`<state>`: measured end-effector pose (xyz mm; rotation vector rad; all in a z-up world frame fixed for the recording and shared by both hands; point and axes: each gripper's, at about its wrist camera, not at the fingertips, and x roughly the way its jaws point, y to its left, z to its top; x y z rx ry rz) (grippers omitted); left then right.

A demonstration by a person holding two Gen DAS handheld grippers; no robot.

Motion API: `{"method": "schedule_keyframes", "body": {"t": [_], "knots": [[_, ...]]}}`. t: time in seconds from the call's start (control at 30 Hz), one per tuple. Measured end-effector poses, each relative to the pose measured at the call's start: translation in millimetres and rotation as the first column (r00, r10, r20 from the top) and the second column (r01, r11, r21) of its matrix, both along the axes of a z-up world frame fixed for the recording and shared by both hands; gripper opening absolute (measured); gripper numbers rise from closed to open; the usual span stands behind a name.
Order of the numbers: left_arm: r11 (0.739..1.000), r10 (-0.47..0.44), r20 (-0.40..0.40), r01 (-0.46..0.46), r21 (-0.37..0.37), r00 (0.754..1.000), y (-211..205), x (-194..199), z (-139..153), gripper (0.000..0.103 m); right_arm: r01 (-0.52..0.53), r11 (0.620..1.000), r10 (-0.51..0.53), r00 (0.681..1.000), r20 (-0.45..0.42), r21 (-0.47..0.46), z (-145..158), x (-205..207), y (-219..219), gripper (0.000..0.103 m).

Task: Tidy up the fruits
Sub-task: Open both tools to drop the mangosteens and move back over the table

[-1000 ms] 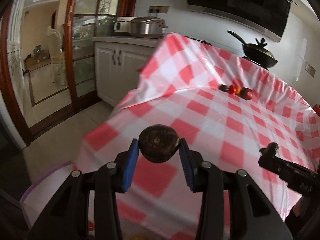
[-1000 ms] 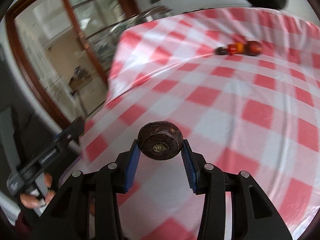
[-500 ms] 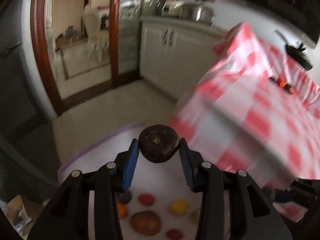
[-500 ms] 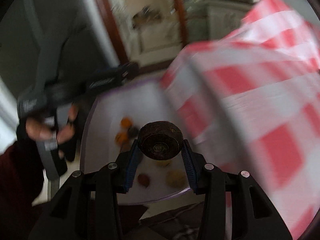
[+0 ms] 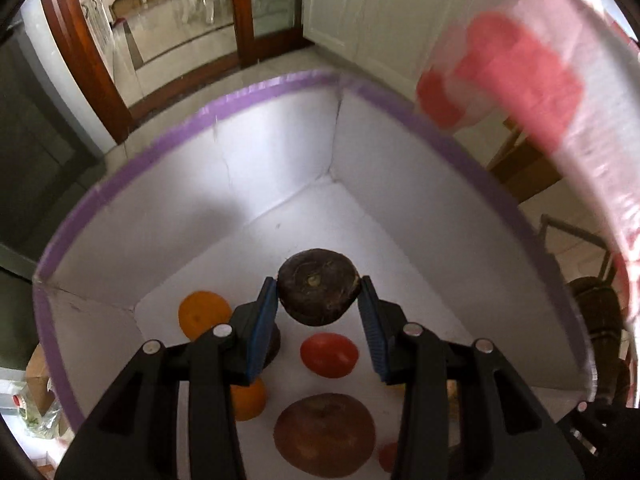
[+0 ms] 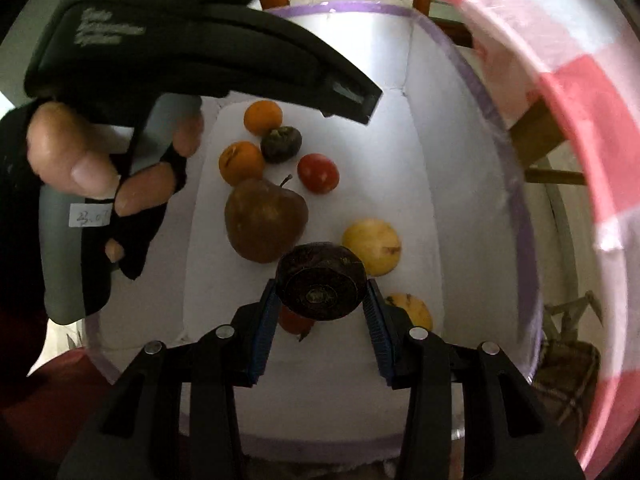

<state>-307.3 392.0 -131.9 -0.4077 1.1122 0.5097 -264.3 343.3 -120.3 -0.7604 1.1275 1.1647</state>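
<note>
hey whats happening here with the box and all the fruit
A person is sorting fruit into a white box with a purple rim on the floor. Each hand holds a gripper: the left gripper and the right gripper are each clamped on a dark round fruit, pointing down over the box. Inside lie oranges, a tomato, a brown apple and yellow fruits. Neither held fruit is released yet.

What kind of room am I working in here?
Most likely a home kitchen or dining area: white panelled cabinet doors, a wood-framed glass door onto another room, and a red-and-white checked tablecloth beside the white purple-rimmed box.
</note>
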Motion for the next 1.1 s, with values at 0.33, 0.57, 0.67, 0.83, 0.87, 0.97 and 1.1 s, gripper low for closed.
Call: {"method": "schedule_keyframes", "body": {"t": [0.33, 0.57, 0.67, 0.83, 0.87, 0.97, 1.1], "knots": [[1.0, 0.018, -0.011, -0.018, 0.019, 1.0, 9.3, -1.4, -6.3, 0.071, 0.05, 0.996, -0.049, 0.999, -0.021, 0.069, 12.5, 10.1, -6.1, 0.07], [0.98, 0.118, 0.149, -0.14, 0.144, 0.982, 17.7, -17.1, 58.4, 0.089, 0.132, 0.958, -0.125, 0.991, -0.042, 0.254, 73.9, 27.9, -44.8, 0.071], [0.954, 0.136, 0.282, -0.202, 0.221, 0.95, 10.7, -25.4, 106.2, 0.099, 0.186, 0.913, -0.185, 0.982, -0.039, 0.363, 114.2, 42.2, -72.8, 0.074], [0.947, 0.011, 0.444, -0.152, 0.283, 0.896, -30.5, -15.9, 177.1, 0.101, 0.259, 0.807, -0.305, 0.952, 0.0, 0.531, 178.2, 65.1, -127.4, 0.083], [0.948, -0.028, 0.461, -0.123, 0.293, 0.887, -44.0, -10.7, 188.6, 0.101, 0.269, 0.791, -0.331, 0.943, 0.015, 0.55, 186.4, 68.7, -137.5, 0.084], [0.945, -0.15, 0.48, -0.017, 0.326, 0.864, -82.5, 21.6, 214.0, 0.101, 0.322, 0.738, -0.439, 0.896, 0.06, 0.593, 205.6, 85.9, -176.1, 0.087], [0.943, -0.269, 0.511, 0.115, 0.313, 0.816, -141.3, 68.3, 238.8, 0.101, 0.418, 0.679, -0.595, 0.795, 0.119, 0.603, 209.9, 114.2, -223.6, 0.087]]}}
